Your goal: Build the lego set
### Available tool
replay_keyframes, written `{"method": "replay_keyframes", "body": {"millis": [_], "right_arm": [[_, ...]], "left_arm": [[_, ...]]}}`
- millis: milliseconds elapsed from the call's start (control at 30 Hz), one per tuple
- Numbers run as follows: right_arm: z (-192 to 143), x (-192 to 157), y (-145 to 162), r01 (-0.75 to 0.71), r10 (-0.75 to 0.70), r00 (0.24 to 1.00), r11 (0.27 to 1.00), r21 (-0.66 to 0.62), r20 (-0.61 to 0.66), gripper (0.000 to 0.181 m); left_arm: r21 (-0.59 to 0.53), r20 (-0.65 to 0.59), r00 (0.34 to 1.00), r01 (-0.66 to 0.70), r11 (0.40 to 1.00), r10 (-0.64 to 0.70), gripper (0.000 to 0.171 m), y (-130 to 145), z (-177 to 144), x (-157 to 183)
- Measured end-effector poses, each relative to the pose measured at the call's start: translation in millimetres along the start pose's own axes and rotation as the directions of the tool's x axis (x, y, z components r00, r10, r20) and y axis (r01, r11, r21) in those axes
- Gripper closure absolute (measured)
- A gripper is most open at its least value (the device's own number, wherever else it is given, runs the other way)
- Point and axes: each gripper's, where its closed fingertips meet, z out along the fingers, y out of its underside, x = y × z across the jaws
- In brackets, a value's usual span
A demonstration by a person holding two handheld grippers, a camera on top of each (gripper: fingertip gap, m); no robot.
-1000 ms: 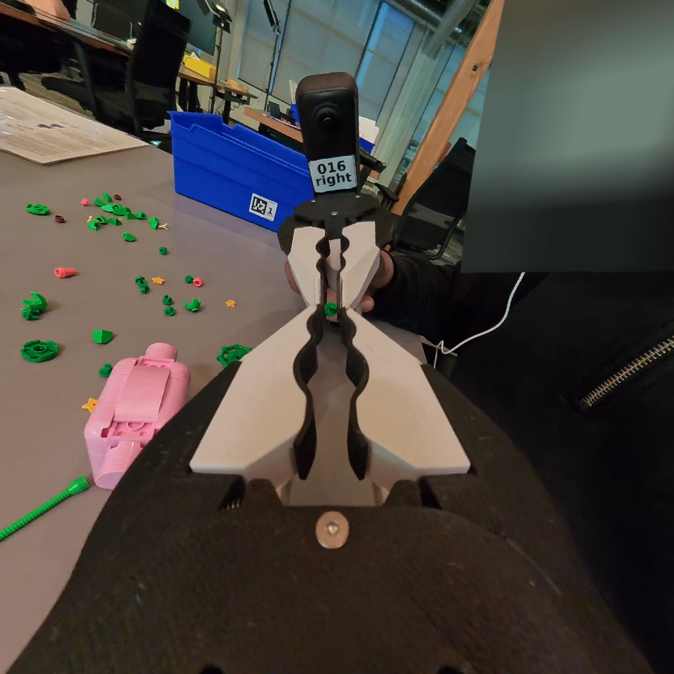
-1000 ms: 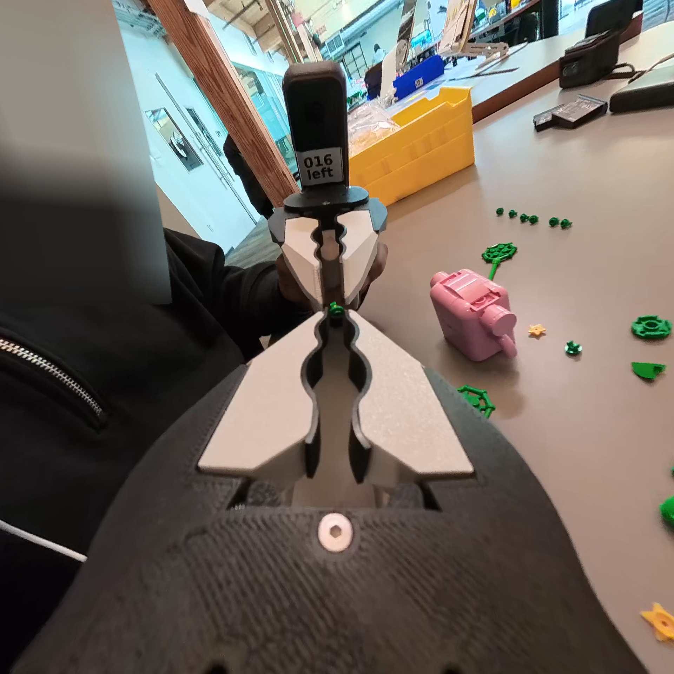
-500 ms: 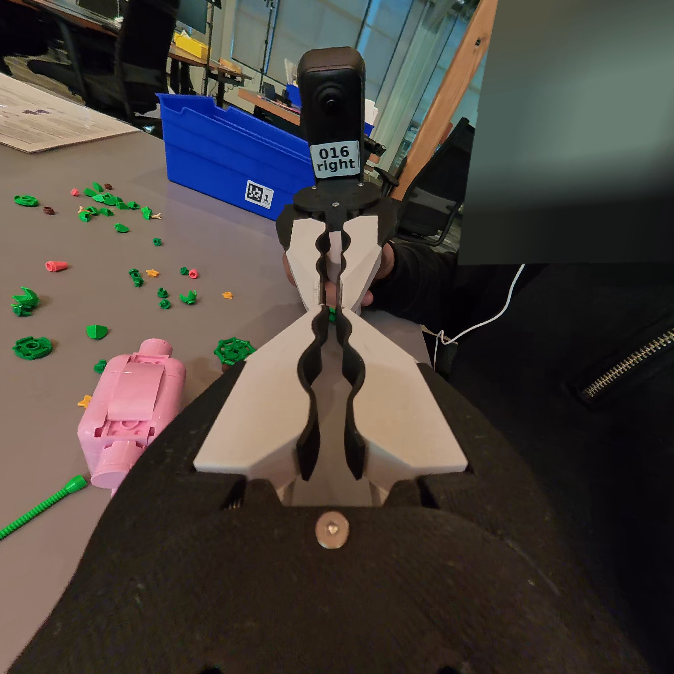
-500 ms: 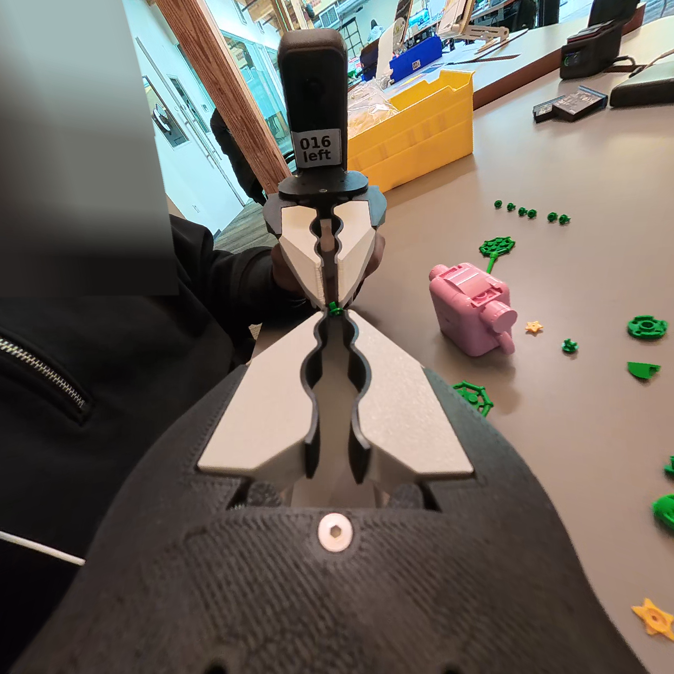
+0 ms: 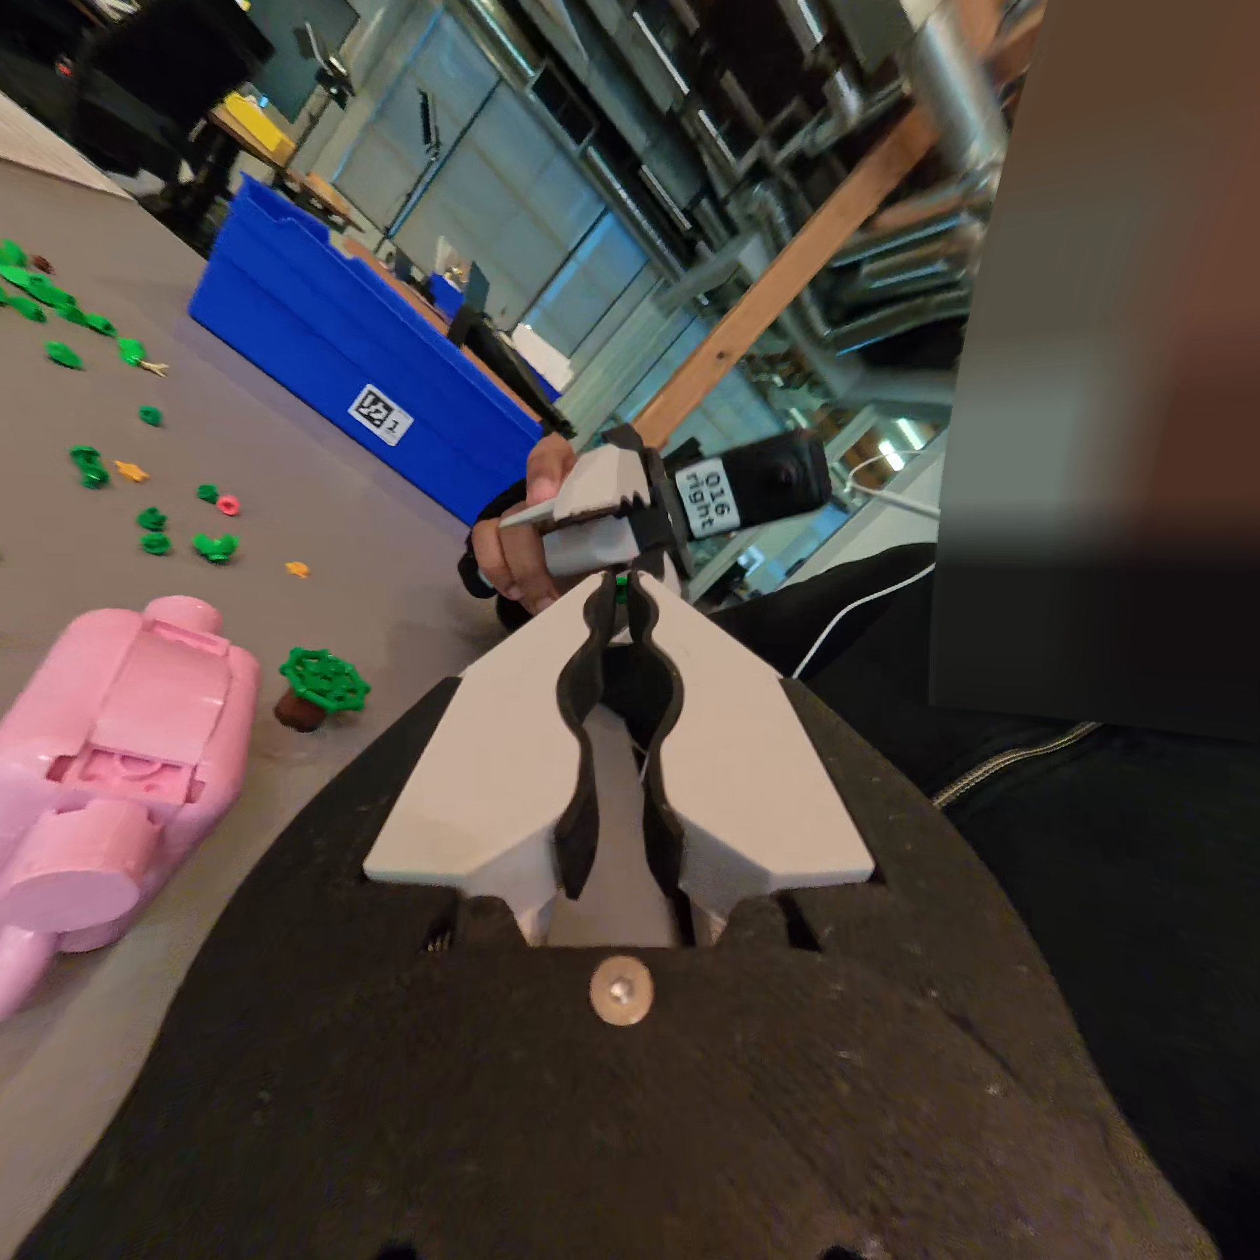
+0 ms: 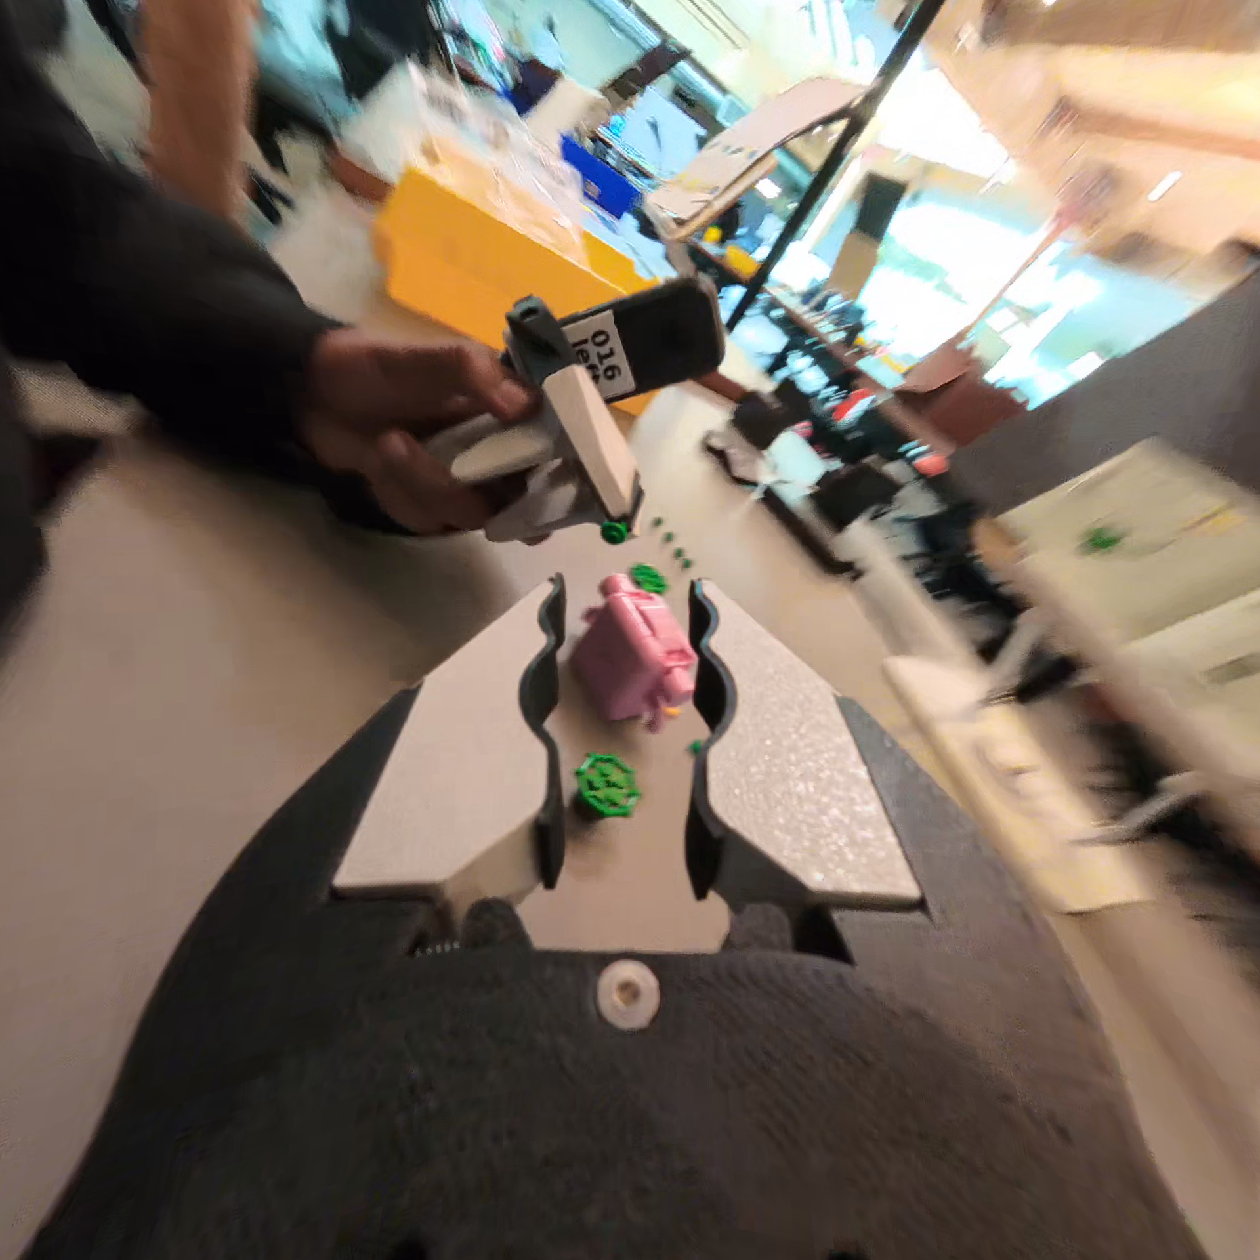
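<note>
Grey table (image 5: 354,518) — tall windows (image 5: 545,225) beyond

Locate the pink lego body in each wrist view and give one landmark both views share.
Left wrist view: the pink lego body lies at the left edge on the grey table, left of the left claw.
Right wrist view: it shows mid-frame, on the table between the open fingers of the right claw.
Shared landmark: the green web-like round piece next to it.
</note>
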Motion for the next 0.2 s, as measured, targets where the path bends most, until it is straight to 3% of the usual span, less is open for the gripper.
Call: {"method": "replay_keyframes", "body": {"millis": [67,200], "right_arm": [[2.3,-4.5,-0.7,0.079,-0.080,0.997,0.997,-0.022,-0.021,0.147],[0.2,-5.9,-9.3,0.095,-0.095,0.995,0.995,0.014,-0.039,0.153]], "left_arm": [[0.016,-0.036,0.998,0.047,0.999,-0.046,0.171,-0.3,1.5,2.3],[0.043,-0.080,0.991,0.109,0.993,-0.105,0.171,-2.4,2.6,4.3]]}}
